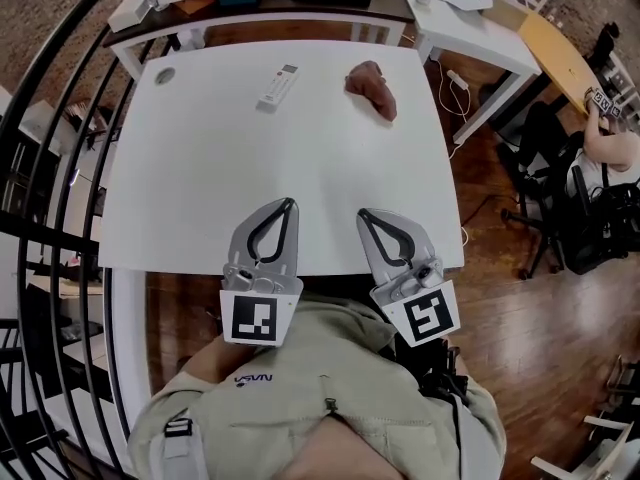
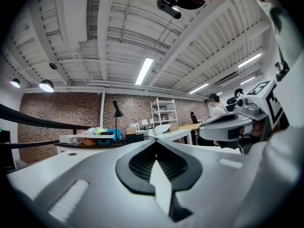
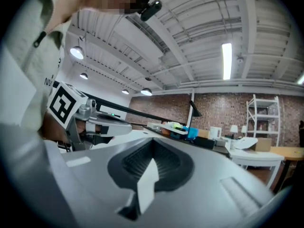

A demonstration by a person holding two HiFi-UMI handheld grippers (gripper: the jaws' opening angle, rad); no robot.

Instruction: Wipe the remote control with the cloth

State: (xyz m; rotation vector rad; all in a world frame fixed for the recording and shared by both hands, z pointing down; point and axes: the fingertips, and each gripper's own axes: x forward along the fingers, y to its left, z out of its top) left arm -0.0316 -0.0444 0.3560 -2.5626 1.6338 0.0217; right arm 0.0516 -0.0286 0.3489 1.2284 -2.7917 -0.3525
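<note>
— Both tongs hover at the near edge of the white table [image 1: 300, 178]: left gripper [image 1: 290, 203] and right gripper [image 1: 363, 214], jaws clenched tight, nothing between them.
— And the work?
— Remote control [image 1: 278, 87] lies at the far side, with the cloth [image 1: 372, 90] crumpled near it, not touching.
— How will they handle?
— Cloth looks soft and light; I'd pinch a raised fold. Remote seems stiff and light, likely to slide on the smooth top, so pin one end.
— Any containers?
— None on this table. What sits on the cluttered desk [image 1: 300, 13] beyond is too small to tell.
</note>
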